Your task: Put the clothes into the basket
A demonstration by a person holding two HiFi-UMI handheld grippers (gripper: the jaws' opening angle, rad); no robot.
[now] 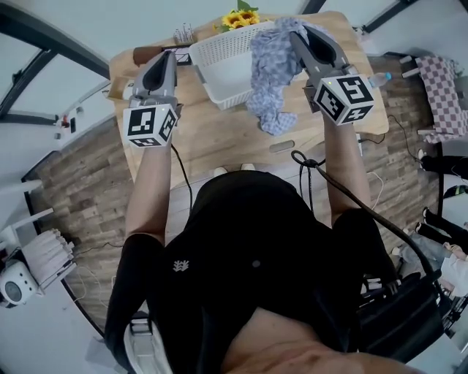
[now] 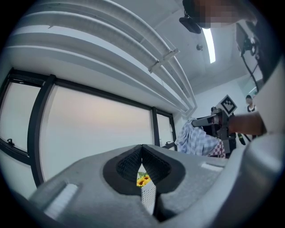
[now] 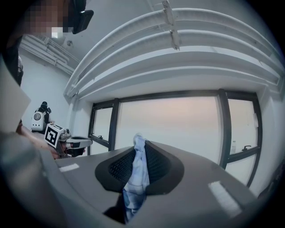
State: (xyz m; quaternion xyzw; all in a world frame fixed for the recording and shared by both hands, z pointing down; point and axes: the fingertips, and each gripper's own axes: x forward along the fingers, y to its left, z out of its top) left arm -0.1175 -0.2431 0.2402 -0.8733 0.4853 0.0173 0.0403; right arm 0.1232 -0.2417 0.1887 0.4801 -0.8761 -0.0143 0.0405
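Cloth: the blue checked cloth point(image 1: 272, 69) is hanging limp from the right tongs above the counter point(image 1: 212, 139). It is draping in front of the basket's right side, and its lower end is dangling nearer than the basket's near rim.
Handling: it is looking soft, light and floppy. It will probably be swaying and folding as it moves, and a trailing end could be catching on the rim. A bunched fold near the top is the best place to pinch, because a thin single layer could be slipping out.
Right tongs: the right tongs point(image 3: 138, 153) are gripping a gathered fold of the cloth, which is filling the gap between the pads and spilling out below.
Left tongs: the left tongs point(image 2: 142, 153) are closed to a thin slit and are holding nothing. They are hovering over the counter's left part, just left of the basket.
Basket: the white latticed basket point(image 1: 219, 51) is sitting at the far middle of the counter. The inside that shows is looking bare, and its right part is hiding behind the cloth.
Beyond: sunflowers point(image 1: 241, 16) are standing at the far edge, behind the basket.
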